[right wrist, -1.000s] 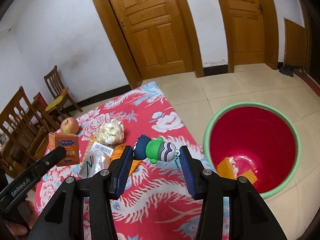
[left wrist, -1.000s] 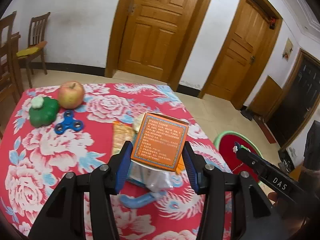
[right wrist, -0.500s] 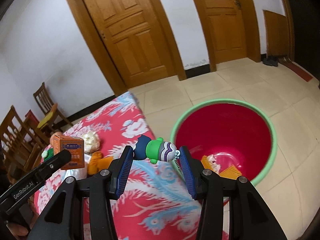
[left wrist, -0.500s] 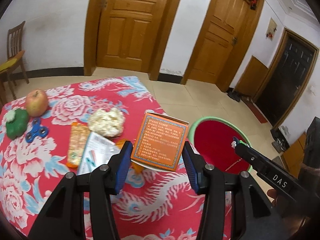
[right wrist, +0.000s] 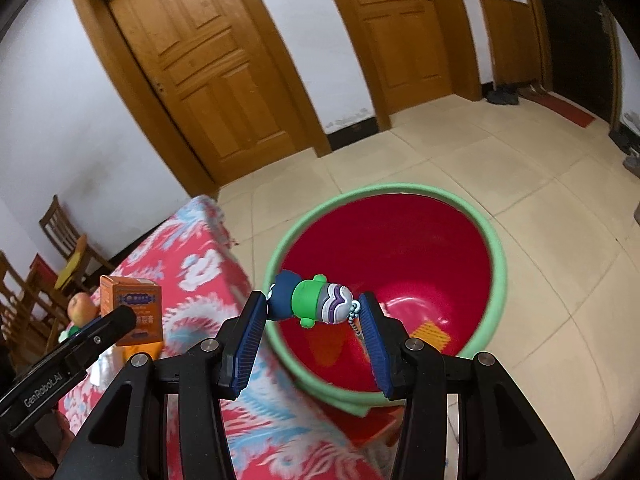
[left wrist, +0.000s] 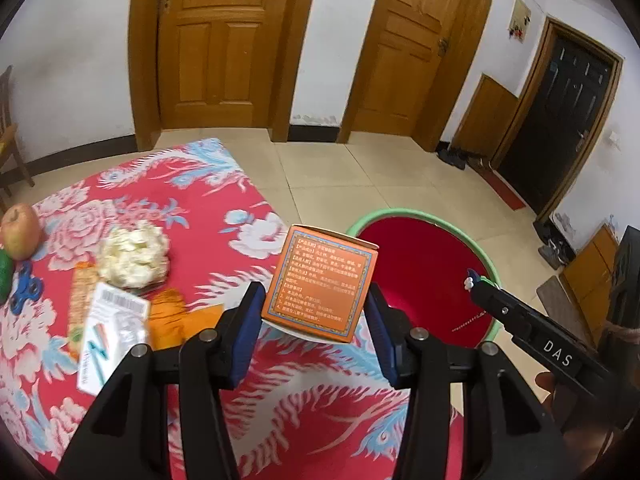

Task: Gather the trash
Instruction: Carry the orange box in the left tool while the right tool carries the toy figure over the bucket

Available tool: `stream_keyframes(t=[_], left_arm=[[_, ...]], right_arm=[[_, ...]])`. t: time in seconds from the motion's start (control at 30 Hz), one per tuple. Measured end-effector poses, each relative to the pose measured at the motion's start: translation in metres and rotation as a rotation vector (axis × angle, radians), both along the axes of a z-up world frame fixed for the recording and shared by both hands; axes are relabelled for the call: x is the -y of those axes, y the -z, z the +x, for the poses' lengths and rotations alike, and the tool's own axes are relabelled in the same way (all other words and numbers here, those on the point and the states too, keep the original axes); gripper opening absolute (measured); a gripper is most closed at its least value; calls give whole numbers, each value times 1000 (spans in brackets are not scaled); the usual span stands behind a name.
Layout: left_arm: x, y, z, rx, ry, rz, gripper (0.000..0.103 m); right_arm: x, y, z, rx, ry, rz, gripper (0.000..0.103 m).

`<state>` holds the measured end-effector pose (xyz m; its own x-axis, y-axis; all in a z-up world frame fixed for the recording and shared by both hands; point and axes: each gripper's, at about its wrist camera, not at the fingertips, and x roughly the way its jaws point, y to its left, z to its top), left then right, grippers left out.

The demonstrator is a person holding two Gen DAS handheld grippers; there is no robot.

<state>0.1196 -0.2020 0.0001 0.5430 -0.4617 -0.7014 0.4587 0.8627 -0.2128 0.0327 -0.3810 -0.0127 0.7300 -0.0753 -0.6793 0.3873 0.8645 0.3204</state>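
My left gripper [left wrist: 316, 320] is shut on an orange printed box [left wrist: 322, 282], held above the table's right edge, near the red bin with a green rim [left wrist: 420, 216]. My right gripper [right wrist: 314, 320] is shut on a small toy figure keychain [right wrist: 310, 300], blue, green and purple, held over the near rim of the bin [right wrist: 496, 248]. Orange scraps [right wrist: 430, 332] lie at the bin's bottom. The box also shows in the right wrist view [right wrist: 134, 308].
On the red floral tablecloth [left wrist: 168, 200] lie a crumpled white paper ball [left wrist: 134, 254], a white packet [left wrist: 108, 332], orange wrappers [left wrist: 176, 316], a blue fidget spinner [left wrist: 24, 286] and an apple [left wrist: 20, 232]. Wooden doors and tiled floor lie behind. Chairs [right wrist: 64, 240] stand at the left.
Both grippers have swung right toward the bin with their loads. The right gripper now hangs over the bin's rim; the left has come to the table's right edge.
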Motion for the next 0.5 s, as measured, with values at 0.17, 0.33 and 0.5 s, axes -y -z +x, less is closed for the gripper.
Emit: stream_keyframes(t=[0.17, 0.33, 0.5], left_arm=[[25, 9, 5, -16, 45, 17, 50], [44, 16, 9, -24, 78, 35, 50], [56, 23, 15, -37, 95, 44, 50]], right_arm=[[15, 8, 0, -27, 37, -9, 49], [28, 19, 3, -50, 57, 1, 50], [36, 22, 5, -41, 59, 15, 50]])
